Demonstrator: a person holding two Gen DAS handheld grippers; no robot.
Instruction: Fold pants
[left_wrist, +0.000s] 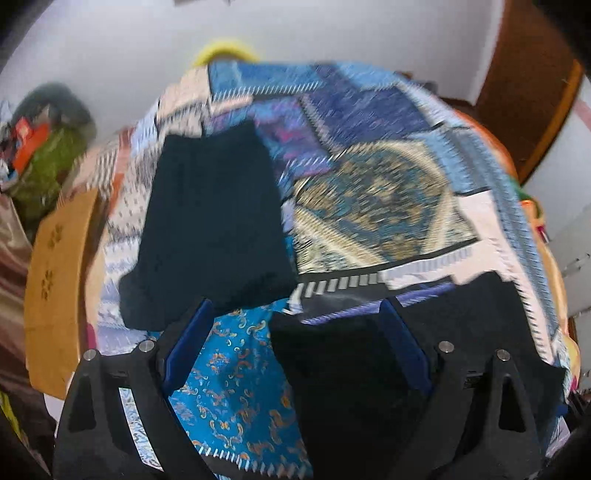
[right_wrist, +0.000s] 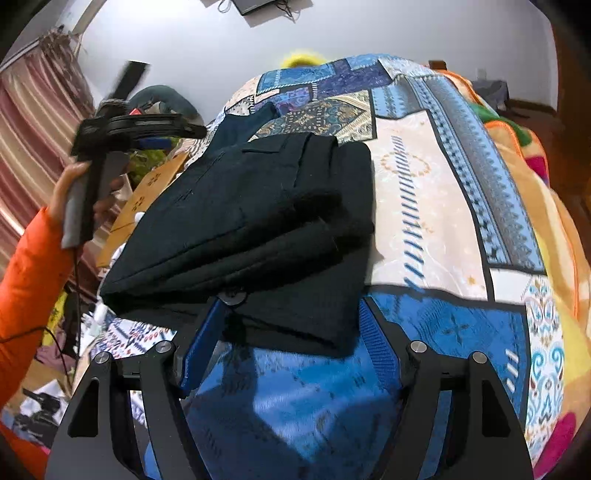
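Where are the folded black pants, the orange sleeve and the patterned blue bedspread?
folded black pants (right_wrist: 258, 221): right wrist view, top layer.
orange sleeve (right_wrist: 26, 280): right wrist view, forearm.
patterned blue bedspread (right_wrist: 443, 206): right wrist view, bare cream patch.

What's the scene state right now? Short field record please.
surface: patchwork bedspread
pants: black, folded into a stack, lying on the bedspread
second dark garment: beyond the stack
left gripper: open, nothing held, over the bedspread
right gripper: open, at the near edge of the pants
person: orange sleeve, hand on the left gripper's handle
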